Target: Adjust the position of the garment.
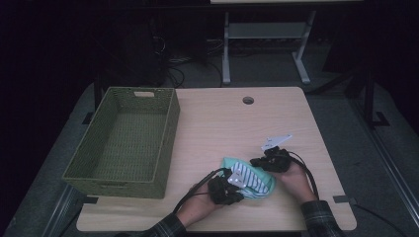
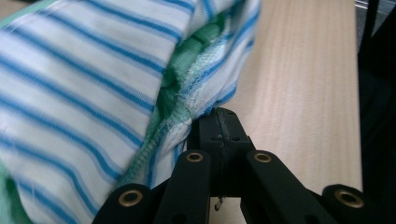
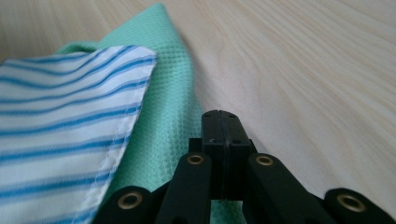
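- Striped white-and-blue cloth (image 1: 245, 177), soft woven, is lying on a green waffle-textured cloth (image 1: 257, 190), lower centre.
- Left gripper (image 2: 219, 122) is touching the cloths' hem, jaws closed; any grip unclear.
- Right gripper (image 3: 220, 122) is resting with jaws closed, empty, over the green cloth.
- Green wicker basket (image 1: 167, 143), rectangular, is sitting at left.

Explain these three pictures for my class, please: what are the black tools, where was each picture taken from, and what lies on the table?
A person sits at a wooden table holding a hand-held gripper in each hand; there is no robot arm. The high view looks down from above. In it the left gripper and the right gripper meet at a bundle of cloth: a white cloth with blue stripes lying on a green cloth. A green woven basket stands to the left. The other two pictures come from cameras riding on each gripper, looking along its black jaws. Both pairs of jaws are shut. The left seems to pinch the cloth's edge; the right rests by the green cloth, its grip unclear.
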{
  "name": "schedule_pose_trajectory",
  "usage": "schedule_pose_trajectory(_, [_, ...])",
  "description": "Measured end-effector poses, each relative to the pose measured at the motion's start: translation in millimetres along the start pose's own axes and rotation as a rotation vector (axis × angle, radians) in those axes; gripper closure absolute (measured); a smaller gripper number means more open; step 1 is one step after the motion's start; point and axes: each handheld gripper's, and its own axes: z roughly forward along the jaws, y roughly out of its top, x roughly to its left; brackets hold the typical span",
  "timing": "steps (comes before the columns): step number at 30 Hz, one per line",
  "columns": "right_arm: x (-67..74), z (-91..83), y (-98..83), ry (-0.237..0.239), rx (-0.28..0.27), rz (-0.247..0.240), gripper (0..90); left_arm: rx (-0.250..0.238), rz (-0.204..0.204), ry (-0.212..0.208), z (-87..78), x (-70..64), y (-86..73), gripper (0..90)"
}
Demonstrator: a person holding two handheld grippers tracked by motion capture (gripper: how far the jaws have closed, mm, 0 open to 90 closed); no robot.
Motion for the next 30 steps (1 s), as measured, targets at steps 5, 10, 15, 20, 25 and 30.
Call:
schedule_pose_trajectory(5, [-0.5,-3.5,-3.0,-0.004,-0.001,-0.003,90.0,0.000,-0.008,0.029,-4.3,8.7,-2.7,89.7])
schedule_pose_trajectory(10, [2.1,-6.1,-4.3,-0.005,0.003,-0.010,90.0,0.013,-0.007,0.065,-8.2,15.2,-5.5,89.7])
schedule_pose_trajectory(15, [5.7,-8.5,-6.8,-0.001,0.010,-0.009,90.0,0.021,-0.023,0.083,-10.9,22.3,-8.7,89.6])
schedule_pose_trajectory(20, [11.5,-10.8,-9.1,0.008,0.018,-0.001,90.0,0.023,-0.045,0.101,-14.3,30.2,-12.9,89.7])
schedule_pose_trajectory(25, [17.9,-13.5,-11.2,0.018,0.030,-0.009,90.0,0.027,-0.063,0.126,-19.0,39.2,-17.3,89.6])
schedule_pose_trajectory(30, [25.7,-15.3,-15.3,0.033,0.032,-0.013,90.0,0.026,-0.085,0.146,-22.2,46.5,-21.2,89.6])
